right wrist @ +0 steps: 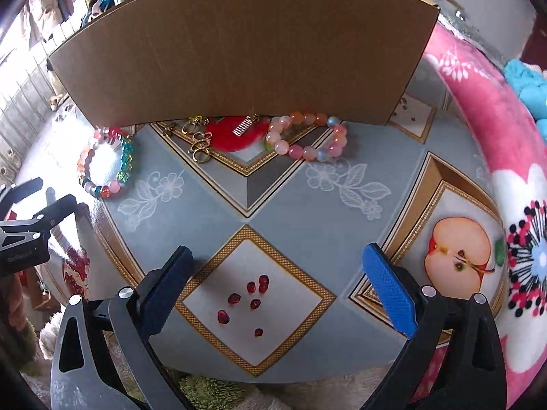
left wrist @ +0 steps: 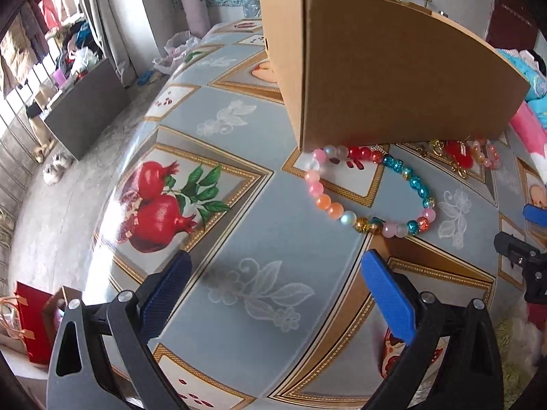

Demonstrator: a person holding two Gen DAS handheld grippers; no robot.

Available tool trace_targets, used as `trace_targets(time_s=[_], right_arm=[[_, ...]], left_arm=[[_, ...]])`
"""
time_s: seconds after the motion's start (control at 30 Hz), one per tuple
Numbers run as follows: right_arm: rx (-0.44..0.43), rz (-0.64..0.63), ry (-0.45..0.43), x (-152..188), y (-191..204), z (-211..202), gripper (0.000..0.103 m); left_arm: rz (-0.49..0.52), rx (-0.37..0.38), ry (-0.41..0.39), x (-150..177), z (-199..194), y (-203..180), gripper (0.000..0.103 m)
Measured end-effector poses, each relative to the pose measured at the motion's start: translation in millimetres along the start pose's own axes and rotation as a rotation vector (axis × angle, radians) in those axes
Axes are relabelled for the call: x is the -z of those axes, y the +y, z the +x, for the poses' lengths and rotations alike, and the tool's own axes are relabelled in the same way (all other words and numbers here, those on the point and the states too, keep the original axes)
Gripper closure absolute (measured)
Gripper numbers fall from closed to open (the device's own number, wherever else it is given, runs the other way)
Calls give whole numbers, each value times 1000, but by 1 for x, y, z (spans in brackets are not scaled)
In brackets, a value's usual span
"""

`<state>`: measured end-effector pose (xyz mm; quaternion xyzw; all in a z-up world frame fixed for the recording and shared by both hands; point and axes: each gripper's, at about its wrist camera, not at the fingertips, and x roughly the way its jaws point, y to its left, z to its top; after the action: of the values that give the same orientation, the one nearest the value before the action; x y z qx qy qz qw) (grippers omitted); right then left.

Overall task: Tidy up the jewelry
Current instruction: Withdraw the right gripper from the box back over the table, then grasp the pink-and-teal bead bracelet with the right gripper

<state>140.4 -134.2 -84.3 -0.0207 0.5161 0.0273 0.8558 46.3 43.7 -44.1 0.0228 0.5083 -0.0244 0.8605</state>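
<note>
A multicoloured bead bracelet (left wrist: pixel 372 189) lies on the patterned tablecloth against the front of a cardboard box (left wrist: pixel 393 68); the right wrist view has the same bracelet (right wrist: pixel 106 160) at left. Beside it lie gold rings and chain pieces (right wrist: pixel 198 140), a red ornament (right wrist: pixel 236 133) and a pink-orange bead bracelet (right wrist: pixel 307 136), all along the foot of the box (right wrist: pixel 239 48). My left gripper (left wrist: pixel 277 266) is open above bare cloth, short of the multicoloured bracelet. My right gripper (right wrist: pixel 277 259) is open too, nothing between its blue pads, well short of the jewelry.
The tablecloth (right wrist: pixel 307 212) with fruit prints covers a rounded table. A pink flowered blanket (right wrist: pixel 495 136) lies at the right. The floor, a red gift bag (left wrist: pixel 32 324) and a grey cabinet (left wrist: pixel 85 109) lie off the table's left edge.
</note>
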Motion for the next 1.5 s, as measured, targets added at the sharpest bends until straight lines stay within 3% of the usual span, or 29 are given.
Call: trace_targets(time_s=[0.17, 0.47, 0.63, 0.73, 0.83, 0.97, 1.03, 1.23, 1.5], right_arm=[[12, 20, -12, 1, 1, -2, 8], [1, 26, -14, 15, -3, -24, 8], [-90, -2, -112, 10, 11, -53, 8], [-171, -59, -185, 4, 29, -69, 8], [-270, -69, -178, -5, 43, -67, 10], [-350, -72, -145, -15, 56, -59, 28], [-379, -66, -130, -19, 57, -52, 42], [-396, -60, -73, -31, 65, -40, 66], [-393, -81, -38, -35, 75, -29, 81]], left_arm=[[11, 8, 13, -6, 2, 3, 4], [13, 8, -65, 3, -1, 4, 4], [42, 67, -71, 1, -3, 12, 4], [14, 140, -128, -8, -13, 23, 5], [25, 185, -194, -24, -23, 30, 7], [81, 228, -217, -40, -25, 26, 23], [109, 249, -201, -44, -20, 19, 36], [171, 290, -134, -47, -2, 4, 62], [233, 255, -89, -54, 12, -2, 78]])
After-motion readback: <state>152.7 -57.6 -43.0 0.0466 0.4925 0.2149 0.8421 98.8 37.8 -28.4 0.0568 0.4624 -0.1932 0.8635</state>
